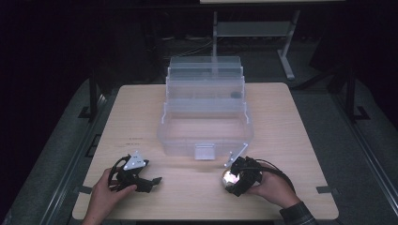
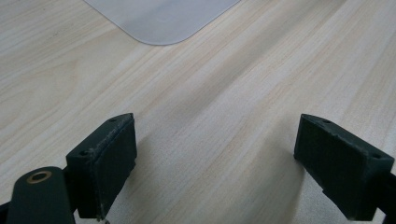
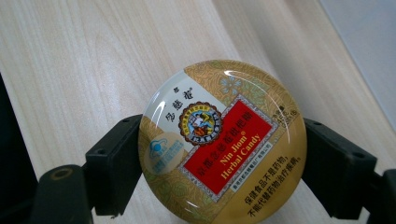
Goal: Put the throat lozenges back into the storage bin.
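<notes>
A round gold candy tin [image 3: 223,144] with a red label reading "Nin Jiom Herbal Candy" sits between the two black pads of my right gripper [image 3: 222,161], which is shut on its rim. Seen from above, the tin [image 1: 229,177] shines in the right gripper [image 1: 236,179], just above the table near the front edge. My left gripper [image 1: 151,181] lies low on the table at the front left in a hand. Its jaws stand wide apart in the left gripper view [image 2: 215,158], with bare wood between them.
A clear plastic tiered box [image 1: 206,126] stands open in the middle of the wooden table [image 1: 291,140], its latch facing the front. One rounded corner of the box [image 2: 163,18] lies ahead of the left gripper. A metal stand [image 1: 286,51] is beyond the table.
</notes>
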`<state>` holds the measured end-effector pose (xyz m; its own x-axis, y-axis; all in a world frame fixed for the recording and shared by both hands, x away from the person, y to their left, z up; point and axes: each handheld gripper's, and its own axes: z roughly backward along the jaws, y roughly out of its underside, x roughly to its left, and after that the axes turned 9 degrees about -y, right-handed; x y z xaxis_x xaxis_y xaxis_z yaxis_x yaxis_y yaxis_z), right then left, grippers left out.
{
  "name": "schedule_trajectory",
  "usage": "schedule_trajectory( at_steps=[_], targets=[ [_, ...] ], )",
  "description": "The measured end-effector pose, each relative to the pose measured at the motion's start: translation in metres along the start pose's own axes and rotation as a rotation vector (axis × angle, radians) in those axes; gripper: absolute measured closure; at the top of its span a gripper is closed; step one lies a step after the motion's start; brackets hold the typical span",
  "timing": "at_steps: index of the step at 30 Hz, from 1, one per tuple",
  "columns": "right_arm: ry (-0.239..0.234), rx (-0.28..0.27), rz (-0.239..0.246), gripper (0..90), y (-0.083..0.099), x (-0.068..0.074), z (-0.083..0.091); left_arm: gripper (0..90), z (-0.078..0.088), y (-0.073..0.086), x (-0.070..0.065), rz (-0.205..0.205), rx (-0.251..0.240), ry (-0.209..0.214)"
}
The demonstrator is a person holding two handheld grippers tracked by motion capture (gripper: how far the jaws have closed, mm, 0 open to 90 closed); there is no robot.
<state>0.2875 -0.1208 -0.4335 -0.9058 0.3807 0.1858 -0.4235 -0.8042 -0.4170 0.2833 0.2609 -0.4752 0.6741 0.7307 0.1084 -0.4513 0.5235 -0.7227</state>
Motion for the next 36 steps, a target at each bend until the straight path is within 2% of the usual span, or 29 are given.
schedule_trajectory(
  at_steps=[36],
  targets=[
    [0.031,-0.058,-0.002,19.6,-0.004,-0.001,0.036,12.1,0.0,0.0,0.0,0.0,0.003,0.001]
  ],
)
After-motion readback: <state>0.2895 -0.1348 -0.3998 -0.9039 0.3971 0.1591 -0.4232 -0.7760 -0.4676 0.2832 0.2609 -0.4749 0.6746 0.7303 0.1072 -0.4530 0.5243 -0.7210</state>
